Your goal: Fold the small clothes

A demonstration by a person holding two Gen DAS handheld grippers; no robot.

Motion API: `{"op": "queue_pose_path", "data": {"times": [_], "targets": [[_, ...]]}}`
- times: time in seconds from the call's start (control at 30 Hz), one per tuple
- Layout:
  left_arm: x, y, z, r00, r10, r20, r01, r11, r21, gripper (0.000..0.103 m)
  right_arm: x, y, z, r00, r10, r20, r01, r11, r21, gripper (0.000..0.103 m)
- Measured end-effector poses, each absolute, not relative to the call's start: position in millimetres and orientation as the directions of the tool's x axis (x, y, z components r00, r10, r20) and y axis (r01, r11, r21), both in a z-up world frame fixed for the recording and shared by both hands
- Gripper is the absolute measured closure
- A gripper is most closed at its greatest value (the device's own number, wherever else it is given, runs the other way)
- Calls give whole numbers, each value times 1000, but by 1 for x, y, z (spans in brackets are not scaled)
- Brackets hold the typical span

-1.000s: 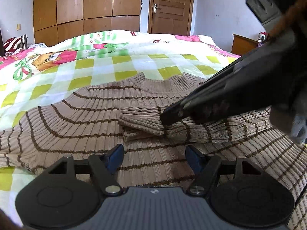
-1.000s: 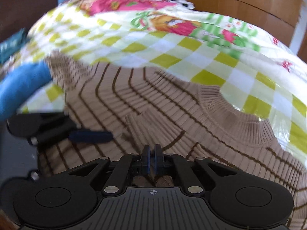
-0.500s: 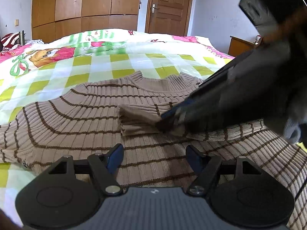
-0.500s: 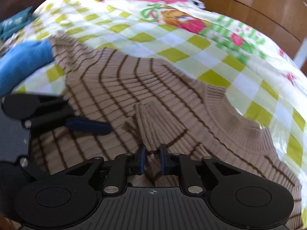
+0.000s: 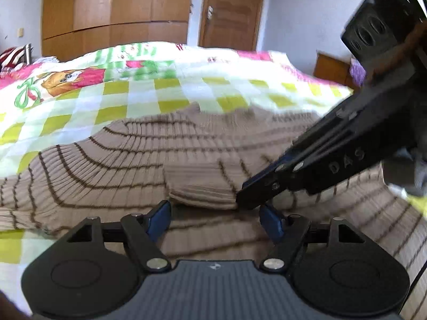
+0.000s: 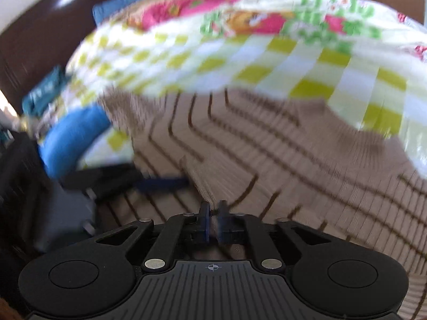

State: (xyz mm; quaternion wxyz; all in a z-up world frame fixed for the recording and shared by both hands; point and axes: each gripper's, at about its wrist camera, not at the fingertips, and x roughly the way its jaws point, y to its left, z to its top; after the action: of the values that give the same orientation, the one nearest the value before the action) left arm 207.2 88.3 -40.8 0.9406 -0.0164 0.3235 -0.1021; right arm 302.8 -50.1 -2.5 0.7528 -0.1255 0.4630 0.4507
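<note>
A tan ribbed sweater with thin brown stripes (image 5: pixel 112 165) lies spread on the bed; it also shows in the right wrist view (image 6: pixel 267 146). One sleeve is folded across the chest, its cuff (image 5: pixel 200 186) near the middle. My right gripper (image 6: pixel 212 222) is shut on that sleeve near the cuff; it enters the left wrist view from the right (image 5: pixel 246 196). My left gripper (image 5: pixel 217 218) is open and empty, low over the sweater just in front of the cuff. It shows blurred at the left in the right wrist view (image 6: pixel 160 182).
The bed has a green-and-white checked cover (image 5: pixel 112 93) with cartoon prints. Wooden wardrobes (image 5: pixel 114 10) and a door (image 5: pixel 229 8) stand behind. A nightstand (image 5: pixel 331 66) is at the far right. Blue cloth (image 6: pixel 72 136) lies by the bed's left edge.
My right gripper opened slightly half a second ago and is shut on the sleeve again. It has drawn the cuff toward my left gripper. The left gripper stayed open and moved closer.
</note>
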Motion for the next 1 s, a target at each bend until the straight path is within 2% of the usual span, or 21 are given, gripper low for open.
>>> {"op": "queue_pose_path", "data": {"times": [0.17, 0.27, 0.37, 0.47, 0.53, 0.6, 0.67, 0.77, 0.87, 1.0], "targets": [[191, 101, -36, 775, -126, -620, 132, 991, -37, 14, 298, -55, -6, 144, 592, -793, -800, 541, 259, 88], [187, 109, -20, 799, -143, -584, 93, 989, -114, 14, 293, -72, 7, 164, 633, -757, -793, 541, 281, 86], [199, 101, -3, 829, -164, -535, 88, 982, -165, 8, 295, -102, 19, 277, 641, -716, -726, 628, 281, 83], [225, 81, -9, 826, -182, -534, 128, 982, -136, 8, 303, -128, 19, 410, 551, -727, -633, 746, 208, 82], [243, 68, -25, 800, -153, -579, 139, 988, -69, 8, 308, -144, 12, 465, 480, -744, -574, 803, 160, 81], [258, 58, -52, 744, -73, -664, 116, 993, 21, 8, 309, -158, 1, 503, 404, -764, -526, 845, 101, 82], [253, 60, -58, 759, -83, -646, 133, 991, 29, 8, 315, -172, -15, 539, 309, -784, -464, 885, 31, 93], [253, 67, -51, 749, -66, -660, 104, 994, 18, 7, 320, -194, -25, 561, 352, -750, -439, 894, 92, 94], [249, 71, -40, 760, -59, -648, 80, 997, 3, 8, 310, -203, -13, 630, 313, -711, -378, 923, 71, 93], [249, 68, -22, 802, -68, -593, 84, 996, 0, 8, 288, -223, 4, 721, 280, -633, -344, 939, 23, 84]]}}
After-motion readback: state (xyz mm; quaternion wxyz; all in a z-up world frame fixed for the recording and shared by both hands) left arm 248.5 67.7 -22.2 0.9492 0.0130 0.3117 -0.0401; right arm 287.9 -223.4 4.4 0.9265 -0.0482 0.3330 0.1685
